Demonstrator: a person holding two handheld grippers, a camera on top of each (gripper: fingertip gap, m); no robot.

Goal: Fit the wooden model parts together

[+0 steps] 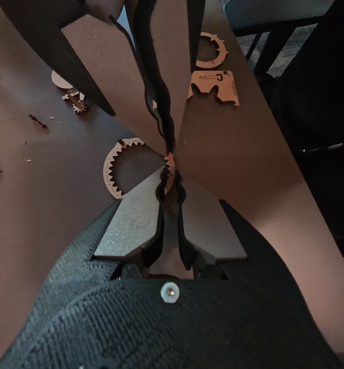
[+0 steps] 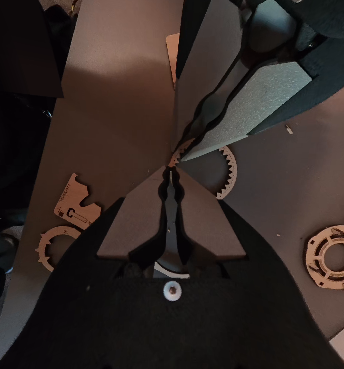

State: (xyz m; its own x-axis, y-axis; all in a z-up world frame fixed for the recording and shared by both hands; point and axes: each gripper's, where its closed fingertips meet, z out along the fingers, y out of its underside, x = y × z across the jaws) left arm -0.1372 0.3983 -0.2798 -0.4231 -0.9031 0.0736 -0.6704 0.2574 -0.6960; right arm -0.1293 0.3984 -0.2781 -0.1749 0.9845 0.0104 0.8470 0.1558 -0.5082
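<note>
A: Left wrist view first: the left claw (image 1: 169, 175) has its two fingers drawn together on the rim of the toothed wooden ring (image 1: 115, 169), at the ring's right side. The rest of the ring lies over the dark bench (image 1: 37, 199).

B: And the right claw (image 1: 170, 147)?

A: It comes in from the top of that view, fingers pressed together, its tips meeting the same stretch of rim just above the left claw's tips. Whether it pinches the wood or only touches it, I cannot tell from here.

B: Right wrist view: the right claw (image 2: 170, 169) is closed down to a sliver, and a pale bit of the toothed wooden ring (image 2: 230, 175) sits right at its tips. The left claw (image 2: 180, 154) reaches in from the upper right, clamped on the rim there.

A: What else is on the bench (image 2: 117, 119)?

B: A flat wooden card (image 2: 75, 201) with cut-outs and a spiked wooden ring (image 2: 47, 249) to the left, near the bench edge. A round layered wooden assembly (image 2: 331, 257) lies well apart on the right.

A: On my side, a small gear on a shaft (image 1: 78, 102) and a dark peg (image 1: 37, 120) lie at the upper left, with wood crumbs around them.
</note>
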